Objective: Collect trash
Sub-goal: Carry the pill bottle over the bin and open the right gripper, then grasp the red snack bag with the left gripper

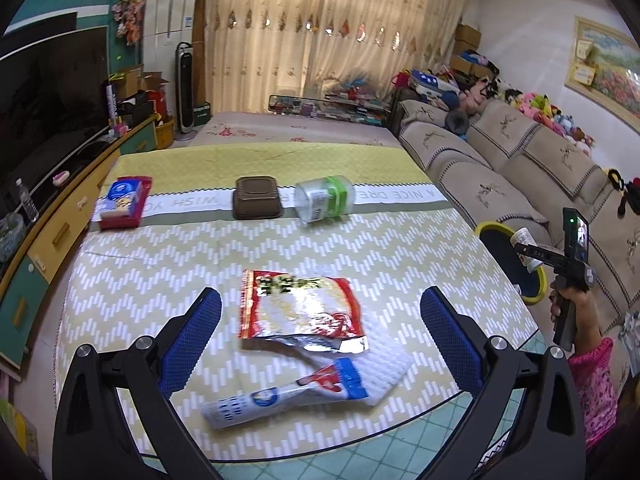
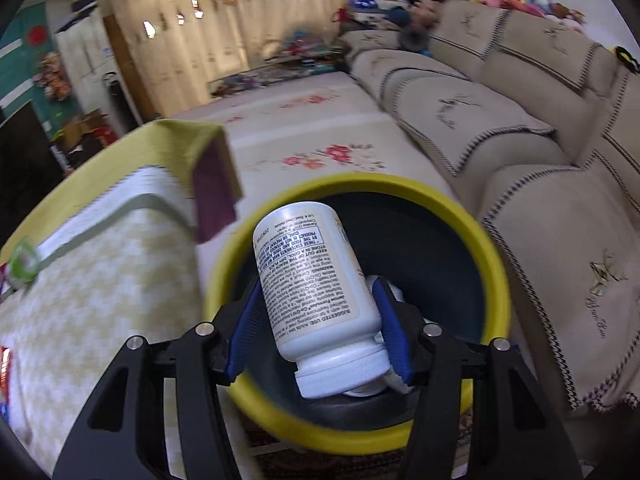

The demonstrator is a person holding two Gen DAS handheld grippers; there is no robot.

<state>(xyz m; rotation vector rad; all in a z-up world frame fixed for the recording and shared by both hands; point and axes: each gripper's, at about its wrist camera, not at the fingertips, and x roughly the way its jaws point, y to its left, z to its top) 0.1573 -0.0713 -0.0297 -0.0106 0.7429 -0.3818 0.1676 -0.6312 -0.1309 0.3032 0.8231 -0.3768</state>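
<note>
My left gripper (image 1: pixel 320 320) is open and empty, its blue pads either side of a torn red and white snack bag (image 1: pixel 300 304) on the table. A blue and white wrapper (image 1: pixel 288 392) lies nearer. Further back are a red box (image 1: pixel 124 202), a brown tray (image 1: pixel 257 197) and a clear jar with a green lid (image 1: pixel 325 199) on its side. My right gripper (image 2: pixel 320 320) is shut on a white pill bottle (image 2: pixel 312 280) and holds it over the yellow-rimmed bin (image 2: pixel 496 276). That gripper (image 1: pixel 532 254) and the bin (image 1: pixel 538 292) also show at the right of the left wrist view.
The table (image 1: pixel 160 280) has a yellow patterned cloth and a glass edge. A beige sofa (image 1: pixel 500 160) runs along the right, close behind the bin. A TV cabinet (image 1: pixel 52 216) stands on the left. A flowered mat (image 2: pixel 320 132) covers the floor beyond.
</note>
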